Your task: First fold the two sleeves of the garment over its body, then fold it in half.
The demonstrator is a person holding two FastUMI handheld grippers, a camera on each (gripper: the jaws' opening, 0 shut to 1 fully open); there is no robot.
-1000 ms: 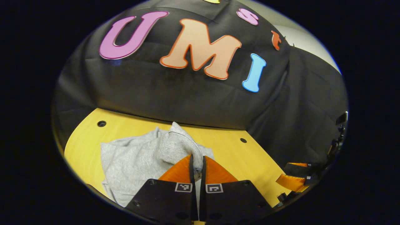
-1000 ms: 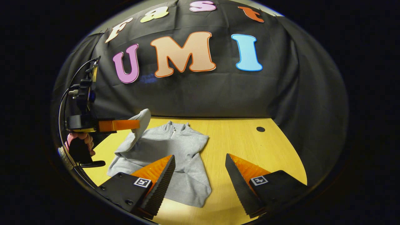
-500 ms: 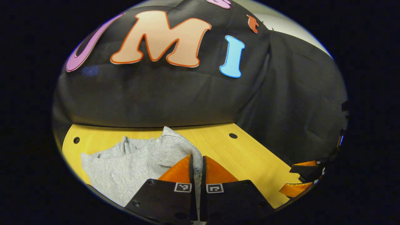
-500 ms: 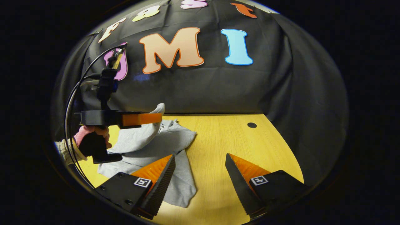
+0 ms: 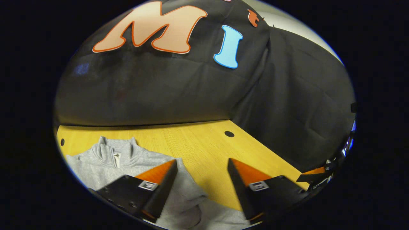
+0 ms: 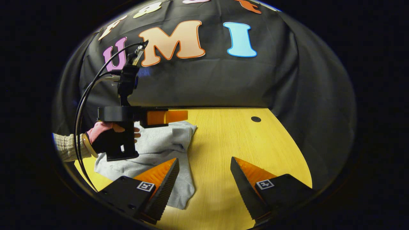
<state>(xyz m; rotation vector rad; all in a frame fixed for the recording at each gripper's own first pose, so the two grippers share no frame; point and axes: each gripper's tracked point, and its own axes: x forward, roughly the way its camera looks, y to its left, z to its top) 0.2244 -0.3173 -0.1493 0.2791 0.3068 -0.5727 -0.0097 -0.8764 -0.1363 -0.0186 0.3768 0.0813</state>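
Left gripper (image 5: pixel 200 166) just let go: a second ago its fingers were pinched on the grey sleeve and carrying it across; now they stand wide apart with nothing between them, hovering over the garment. Sleeve is dropped onto the body, so I'd judge one sleeve fold done.

Grey zip-neck sweatshirt (image 5: pixel 127 159) lies on the yellow table (image 5: pixel 204 143), collar toward the booth wall. In the right gripper view the sweatshirt (image 6: pixel 163 143) sits left of centre, with the folded-over sleeve making a rounded edge on the side nearest the bare tabletop.

Right gripper (image 6: pixel 204 174) is wide open, empty, low over the table (image 6: pixel 230 137) just beside the sweatshirt's hem; it hasn't shifted much over the last second. Probably next up for the other sleeve.

Hard to tell:
- second sleeve: can't locate it; the left gripper (image 6: pixel 179 116) and the hand (image 6: pixel 108 140) holding it cover that part.
- hem cut off at the bottom of the left gripper view.
- how flat the folded sleeve lies is unclear.
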